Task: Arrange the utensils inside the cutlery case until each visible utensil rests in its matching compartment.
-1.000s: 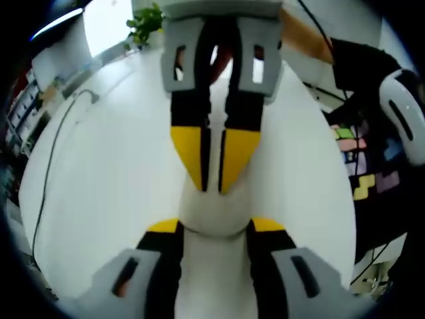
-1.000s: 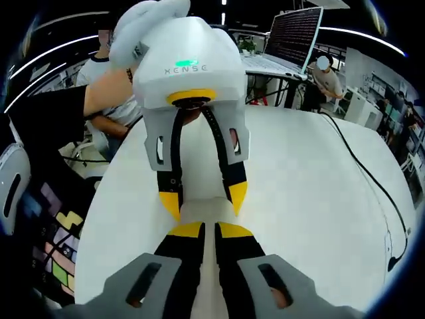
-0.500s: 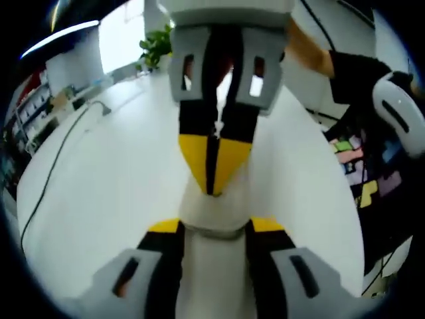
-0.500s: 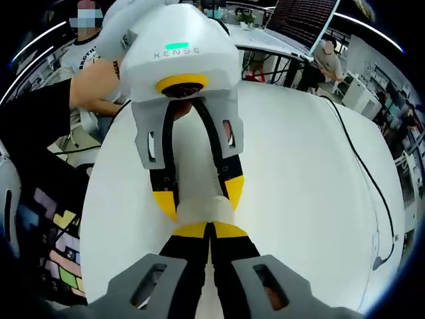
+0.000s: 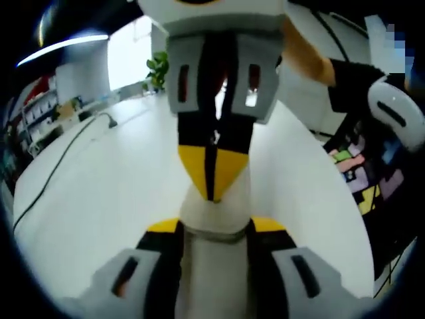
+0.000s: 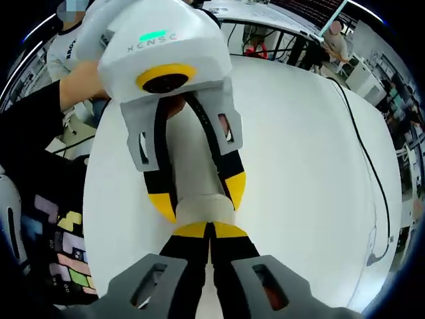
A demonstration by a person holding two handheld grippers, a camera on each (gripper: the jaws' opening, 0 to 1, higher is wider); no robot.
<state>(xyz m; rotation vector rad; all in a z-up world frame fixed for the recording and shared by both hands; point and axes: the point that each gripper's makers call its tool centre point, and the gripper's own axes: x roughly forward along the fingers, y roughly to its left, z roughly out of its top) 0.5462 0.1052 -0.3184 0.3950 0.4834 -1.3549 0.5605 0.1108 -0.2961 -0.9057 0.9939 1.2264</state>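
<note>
The left gripper (image 5: 214,229) has its jaws spread around a white cylindrical object (image 5: 216,209), one yellow tip on each side of it. Facing it, the right gripper (image 6: 210,230) has its jaws pressed together, tips touching the same white object (image 6: 204,203) between the left gripper's jaws. The left gripper's white housing reads "XENSE" (image 6: 151,44) beneath a green light. Both hang above a white tabletop (image 6: 312,166), where a black cable (image 6: 372,186) trails.
</note>
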